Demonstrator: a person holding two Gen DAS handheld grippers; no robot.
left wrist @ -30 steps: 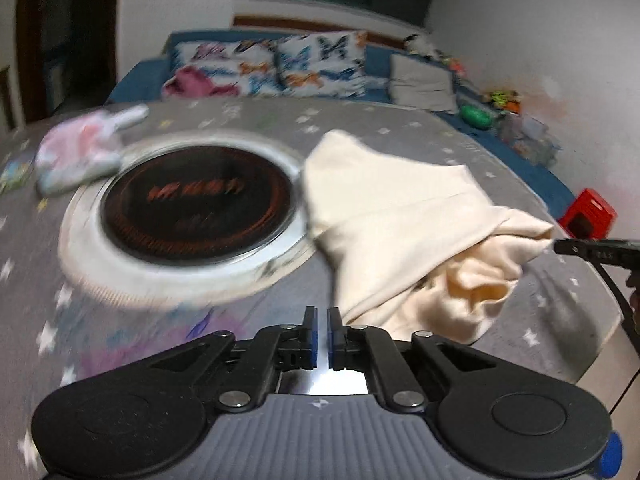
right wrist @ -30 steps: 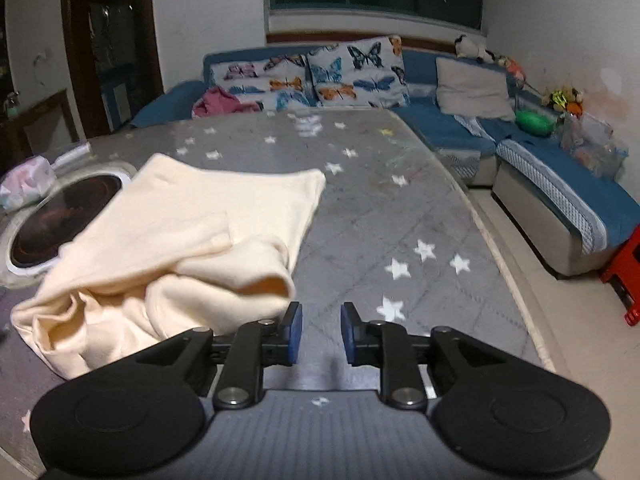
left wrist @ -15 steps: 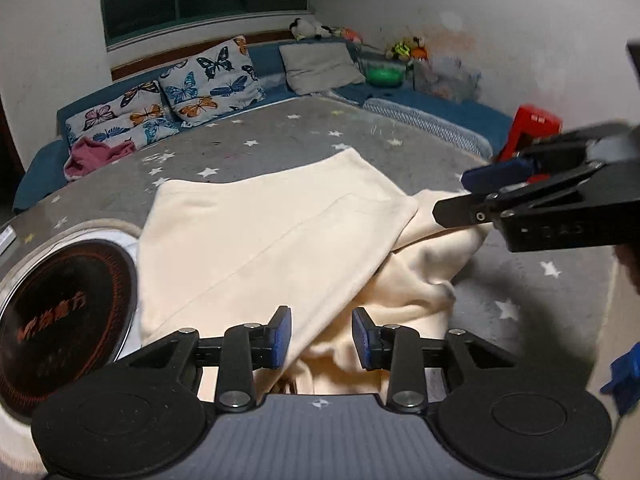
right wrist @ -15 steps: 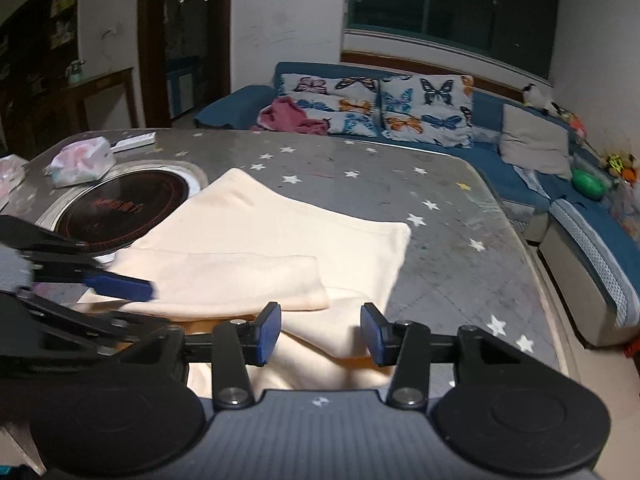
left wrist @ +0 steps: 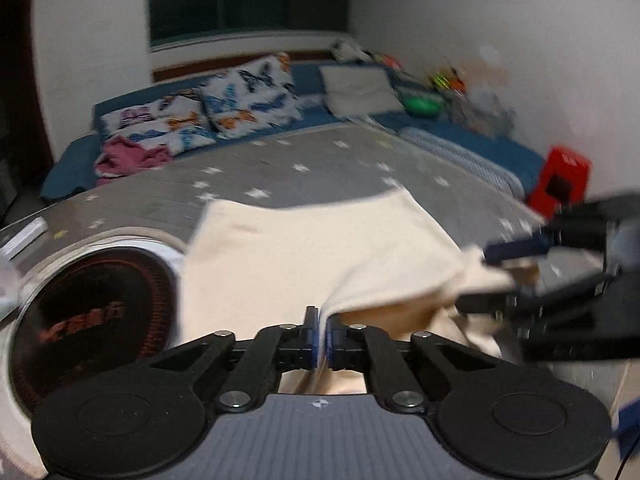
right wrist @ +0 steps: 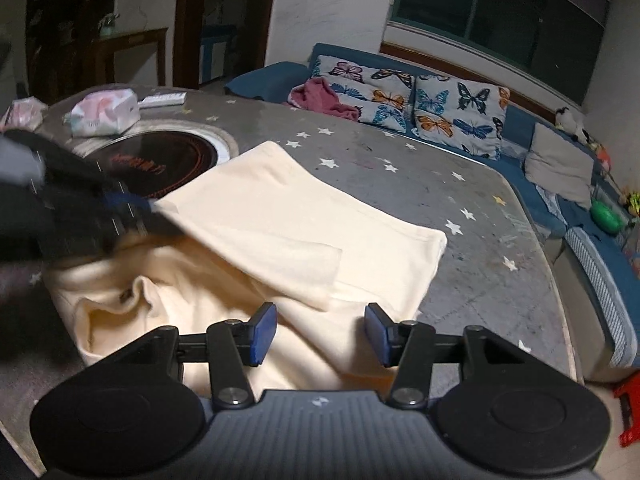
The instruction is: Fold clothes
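Note:
A cream garment [right wrist: 280, 232] lies partly folded on the grey star-patterned table [right wrist: 460, 184]; it also shows in the left wrist view [left wrist: 304, 252]. My left gripper [left wrist: 322, 334] is shut on the garment's near edge, with cloth pinched between its blue pads. It appears blurred at the left of the right wrist view [right wrist: 120, 208]. My right gripper [right wrist: 320, 332] is open, its jaws wide apart just above the garment's near edge. It shows at the right of the left wrist view [left wrist: 516, 276].
A round black hotplate [right wrist: 156, 164] is set into the table left of the garment. A tissue pack [right wrist: 104, 112] and a remote [right wrist: 162, 99] lie beyond it. A blue sofa with butterfly pillows [right wrist: 420, 100] runs behind, a red stool [left wrist: 560, 180] by the table's right edge.
My left gripper has closed on the garment's edge. My right gripper has opened wider and moved in over the garment's near edge.

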